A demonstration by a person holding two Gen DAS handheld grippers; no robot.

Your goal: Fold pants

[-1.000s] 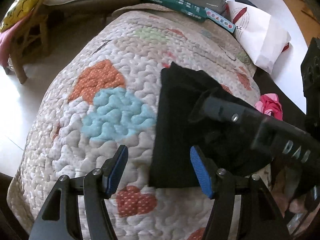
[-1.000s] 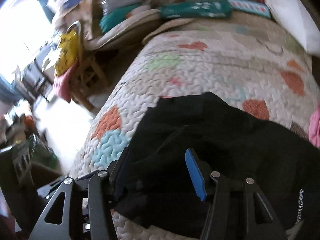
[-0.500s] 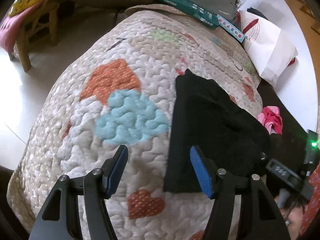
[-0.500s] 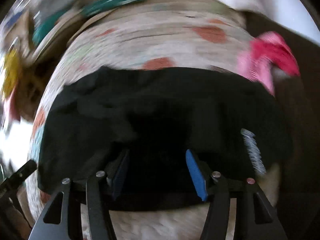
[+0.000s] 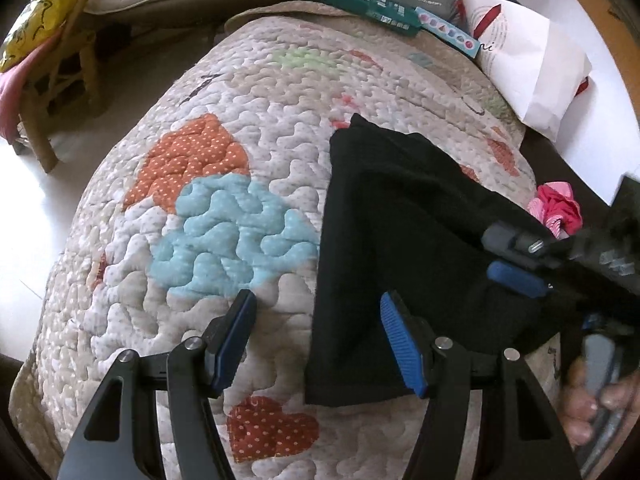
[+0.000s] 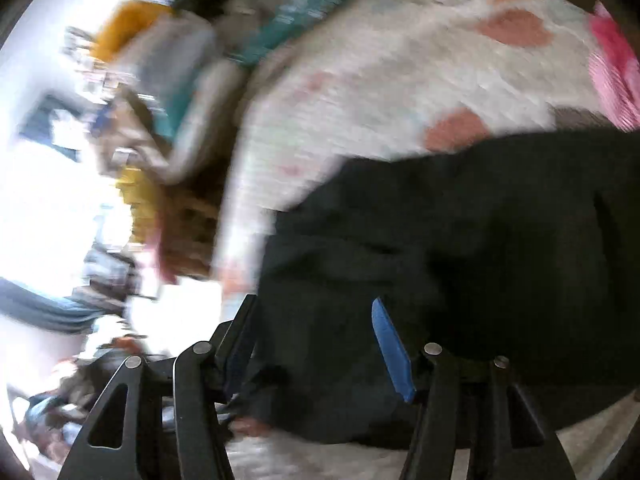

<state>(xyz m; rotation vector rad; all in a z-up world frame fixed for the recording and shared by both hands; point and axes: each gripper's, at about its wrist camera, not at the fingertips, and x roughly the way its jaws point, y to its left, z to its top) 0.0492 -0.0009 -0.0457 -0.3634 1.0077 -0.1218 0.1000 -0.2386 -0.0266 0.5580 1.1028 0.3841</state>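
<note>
Your pants (image 5: 400, 232) lie folded into a compact block on the quilt (image 5: 224, 184), right of its blue patch; left gripper (image 5: 320, 340) gapes empty, right gripper (image 6: 316, 344) spread over the cloth; little remains, I judge.

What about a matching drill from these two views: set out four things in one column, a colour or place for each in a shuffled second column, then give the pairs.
Things:
1. pants
2. crumpled cloth
3. long box
4. left gripper

Colour or place:
A. teal, at the quilt's far edge
B. black, lying on the quilt
C. open over the pants' left edge
D. pink and red, right of the pants

Pairs: 1-B, 2-D, 3-A, 4-C
</note>
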